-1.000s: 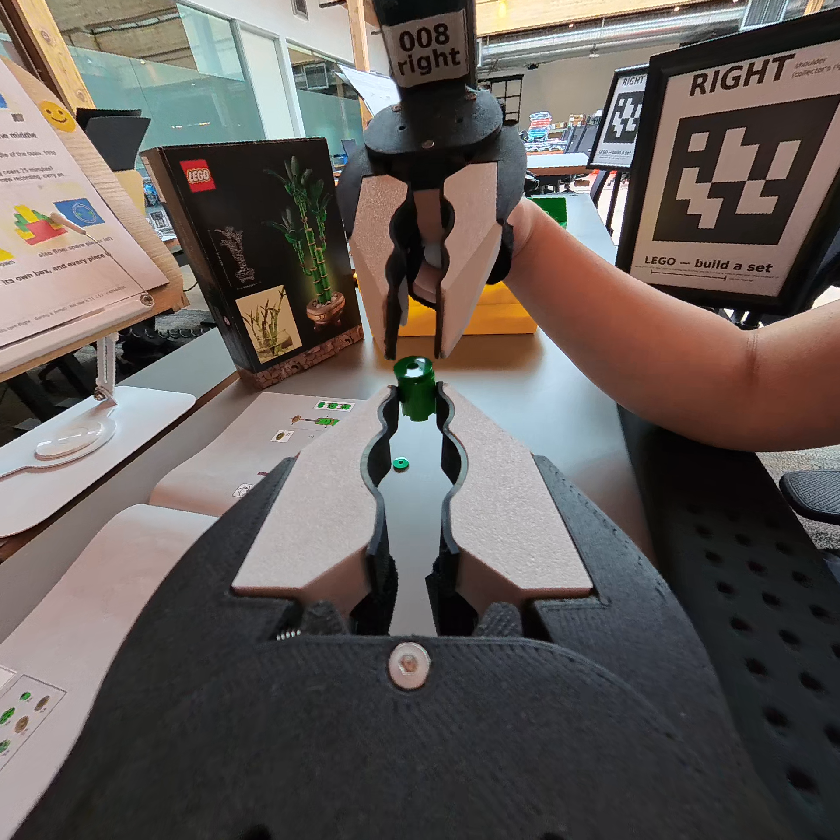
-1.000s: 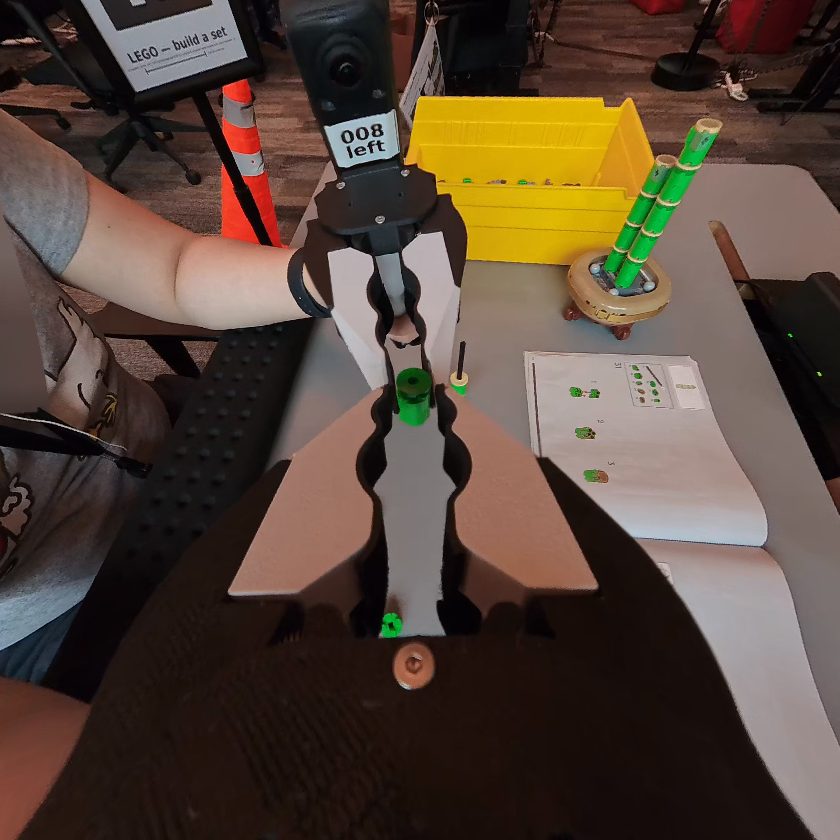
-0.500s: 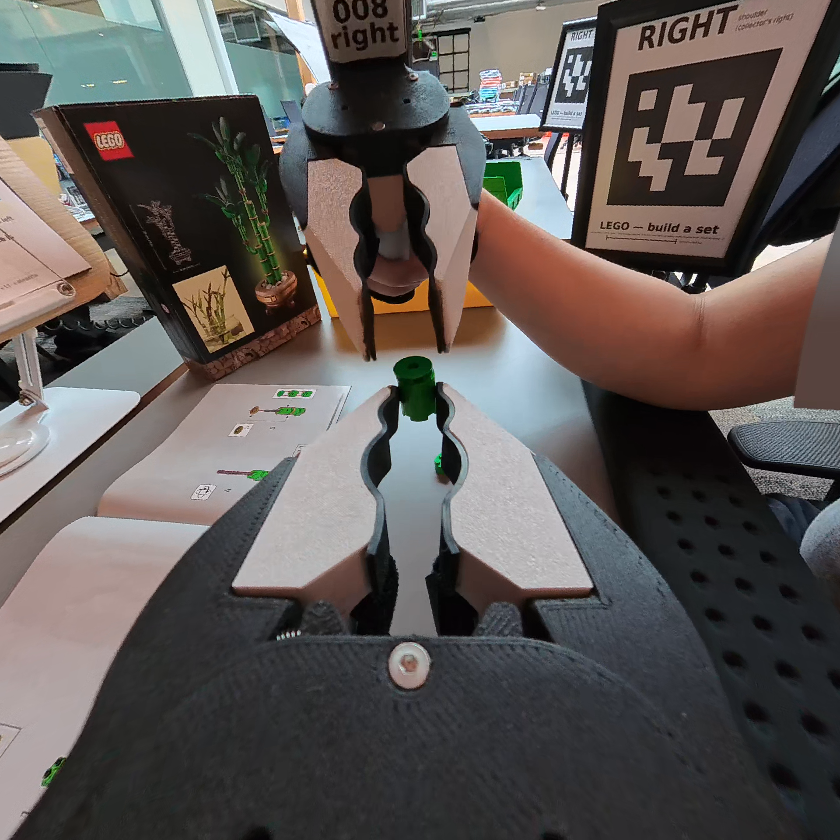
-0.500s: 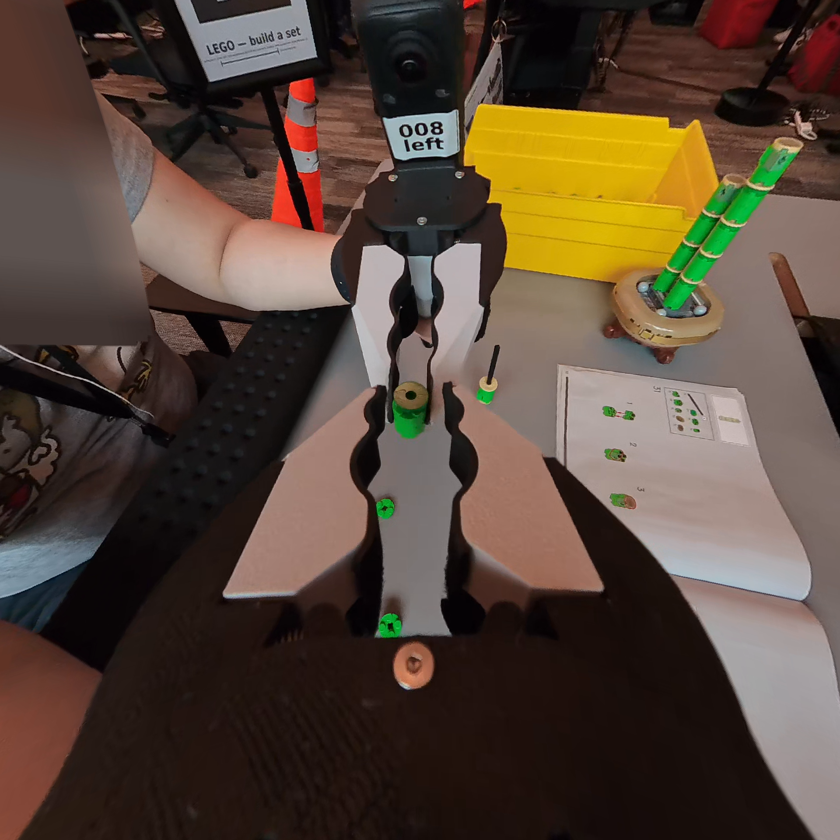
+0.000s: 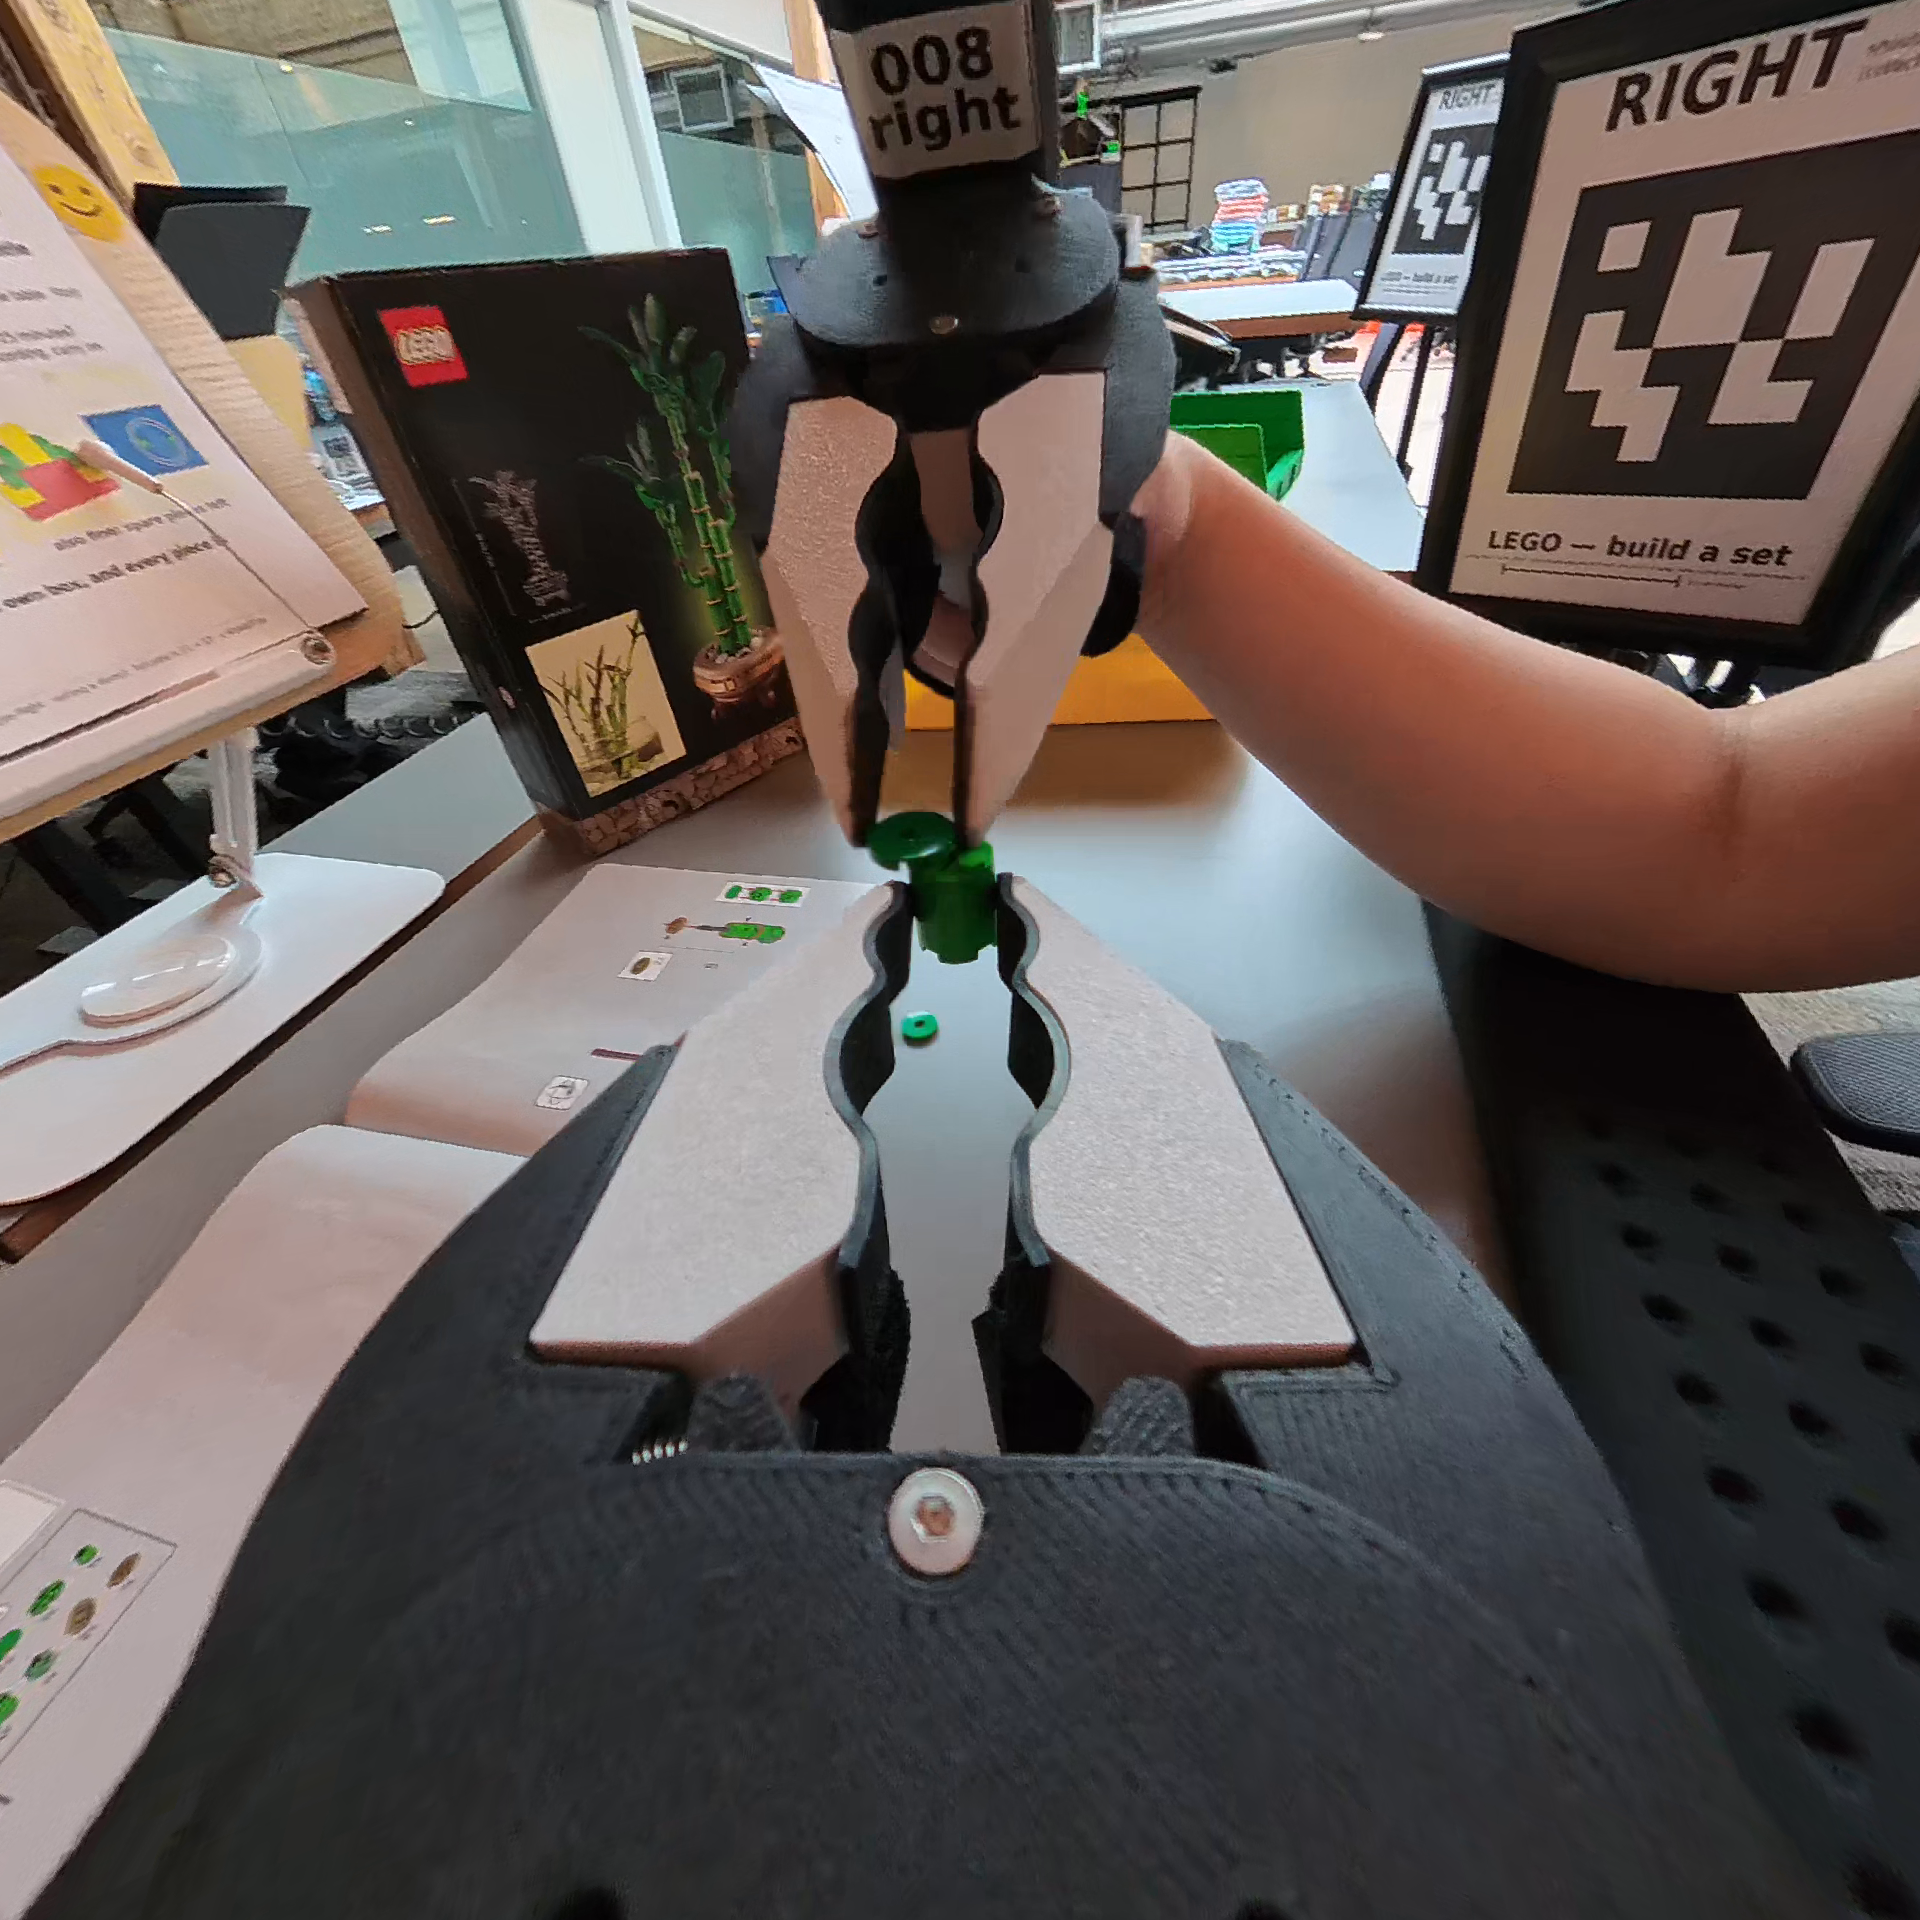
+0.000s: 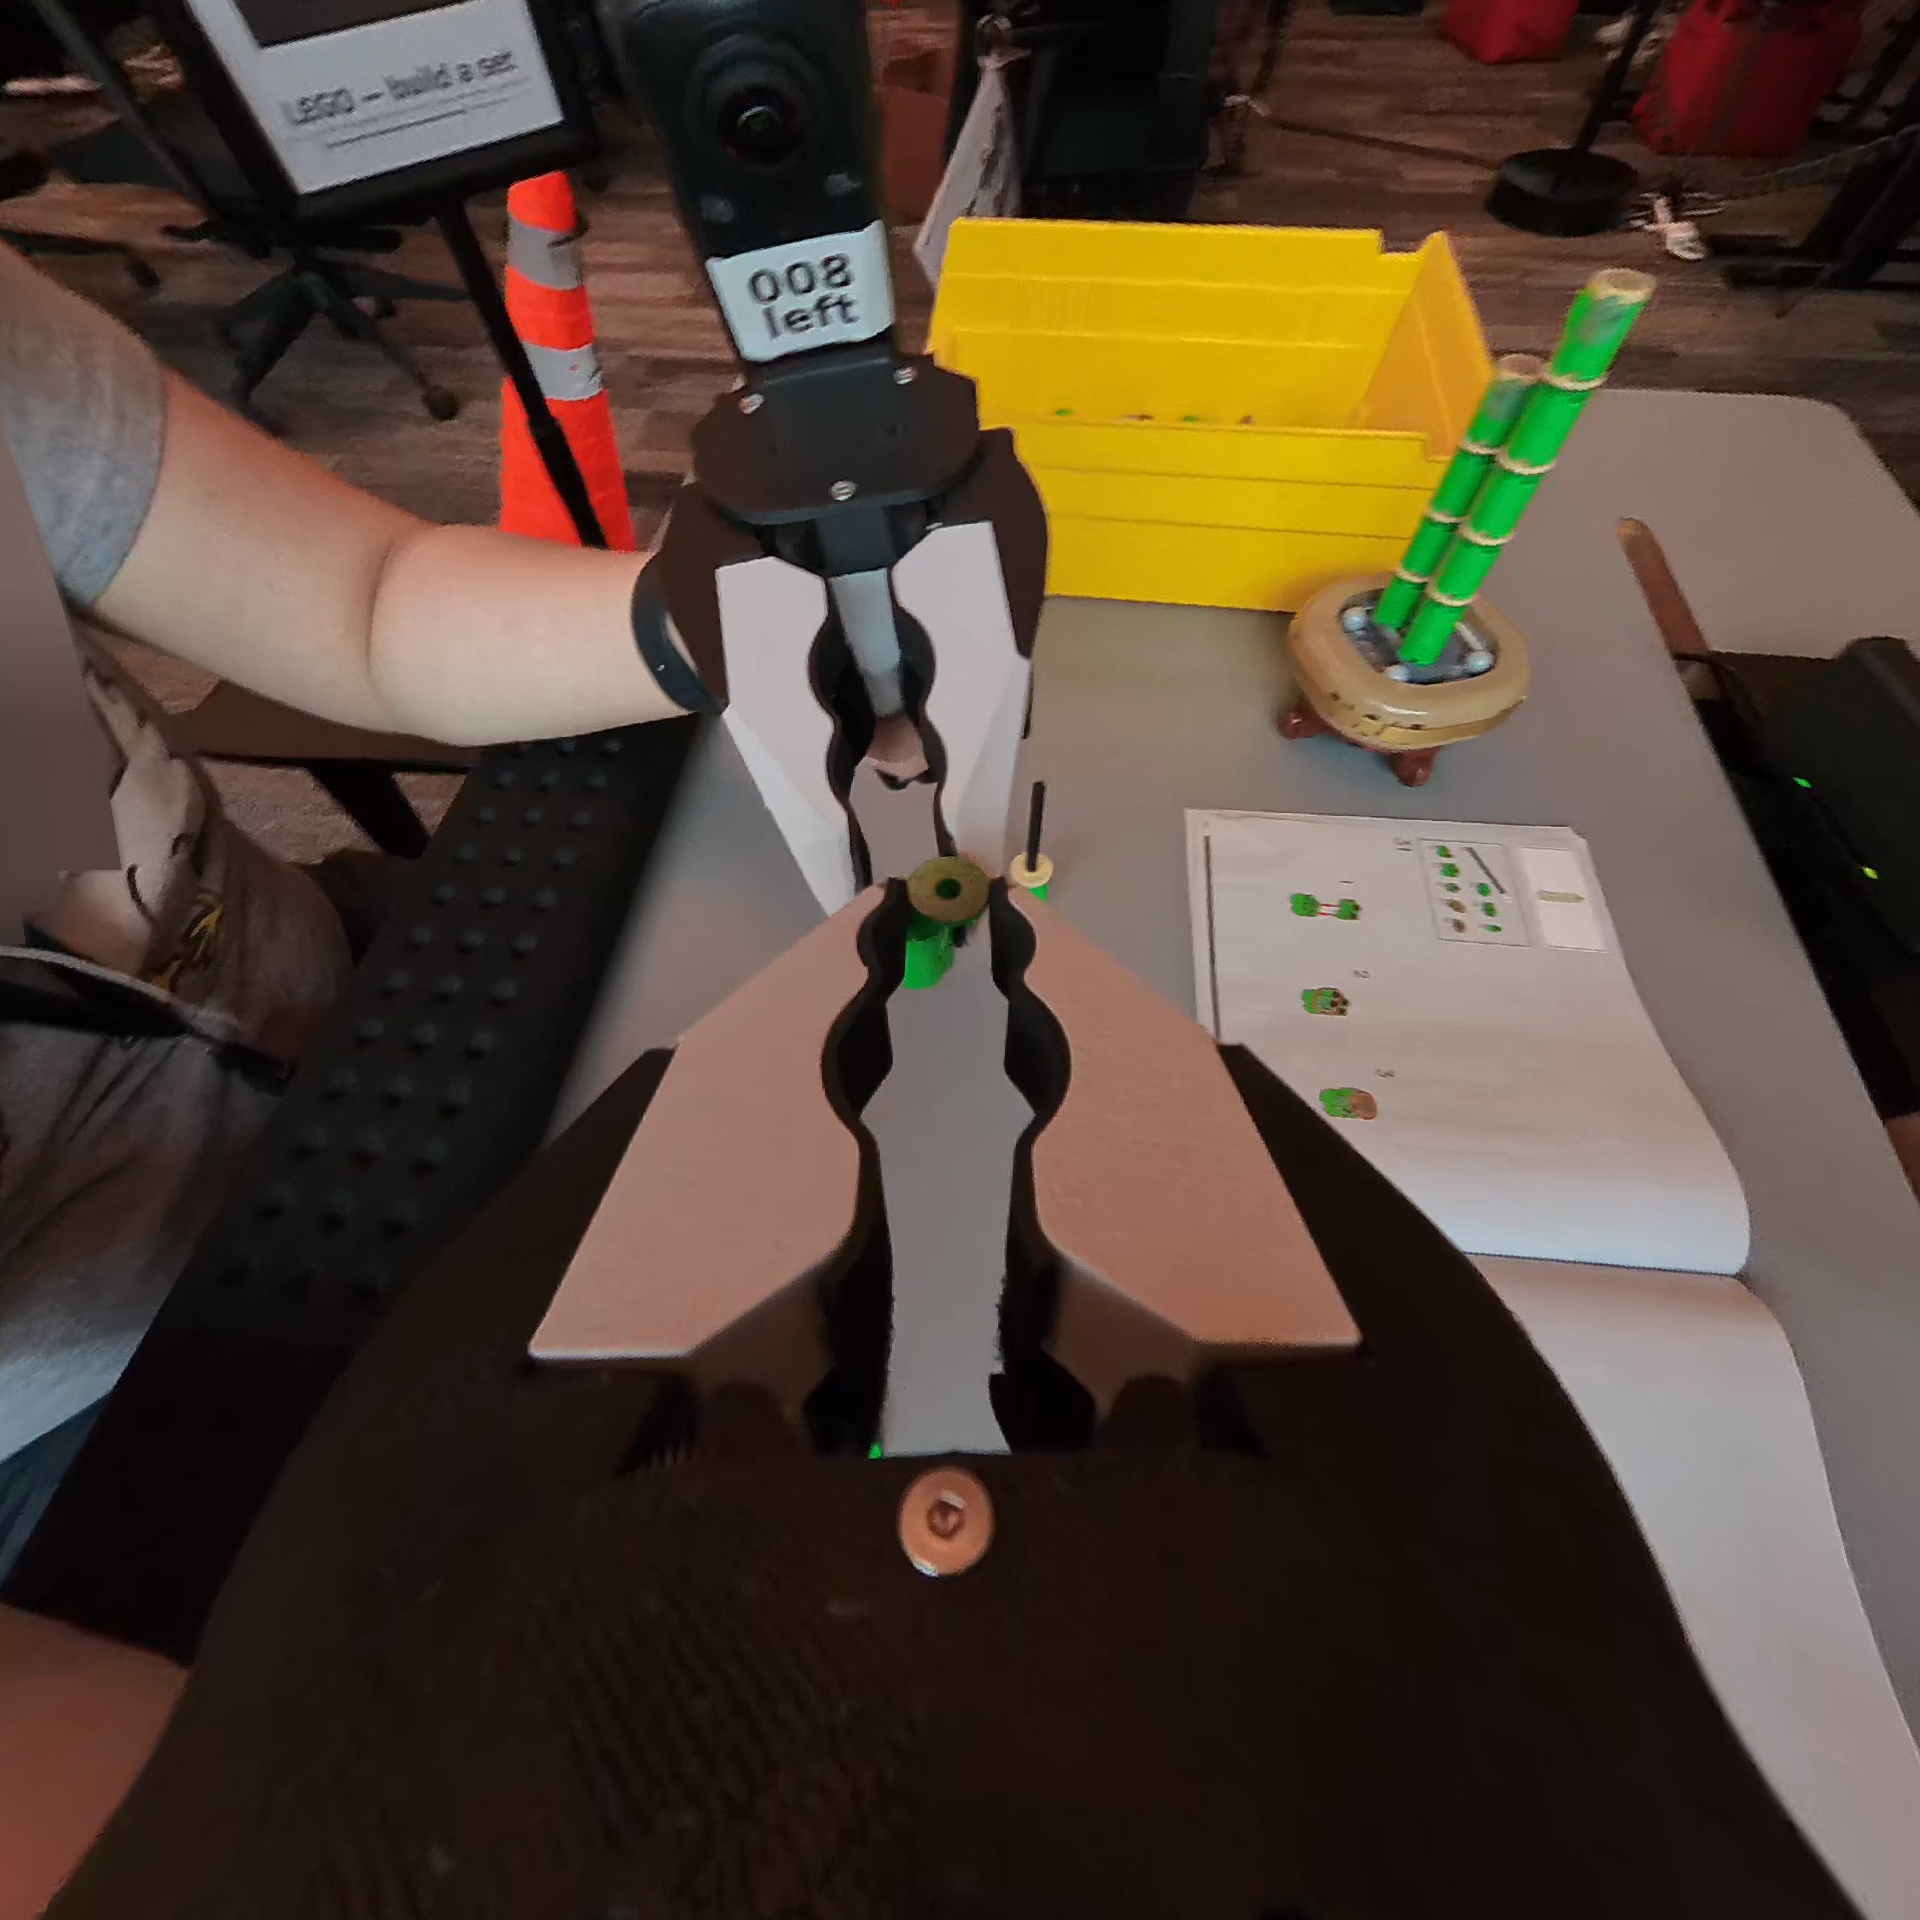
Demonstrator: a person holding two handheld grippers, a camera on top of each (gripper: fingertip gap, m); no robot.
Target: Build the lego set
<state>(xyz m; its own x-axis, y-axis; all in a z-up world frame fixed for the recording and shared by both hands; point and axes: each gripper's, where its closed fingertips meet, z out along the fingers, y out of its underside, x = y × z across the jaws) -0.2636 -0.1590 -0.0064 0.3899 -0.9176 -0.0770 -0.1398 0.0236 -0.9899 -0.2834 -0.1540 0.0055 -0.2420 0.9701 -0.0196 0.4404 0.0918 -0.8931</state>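
Note:
My left gripper (image 5: 951, 902) is shut on a green cylinder piece (image 5: 951, 920) and holds it upright above the grey table (image 5: 1195, 914). My right gripper (image 5: 916, 831) comes down from above, facing it, and is shut on a small round piece (image 5: 914, 836) that sits tilted on the cylinder's top. In the right wrist view the right gripper (image 6: 943, 891) holds that round piece (image 6: 948, 888), which looks olive there, with the cylinder (image 6: 925, 961) under it and the left gripper (image 6: 902, 878) just behind.
A small green ring (image 5: 918, 1029) lies on the table under the left fingers. A black axle with a ring (image 6: 1034, 868), the open instruction booklet (image 6: 1455, 1039), a bamboo pot model (image 6: 1408, 665) and a yellow bin (image 6: 1195, 416) are nearby. The set's box (image 5: 582, 520) stands at the left. Left and right tips are no more than a few centimetres apart. The bamboo pot model (image 6: 1408, 665) is about 30 centimeters from both grippers' fingertips.
The right gripper has moved in onto the cylinder's top and narrowed its fingers around the round piece. The left gripper keeps its hold on the cylinder.

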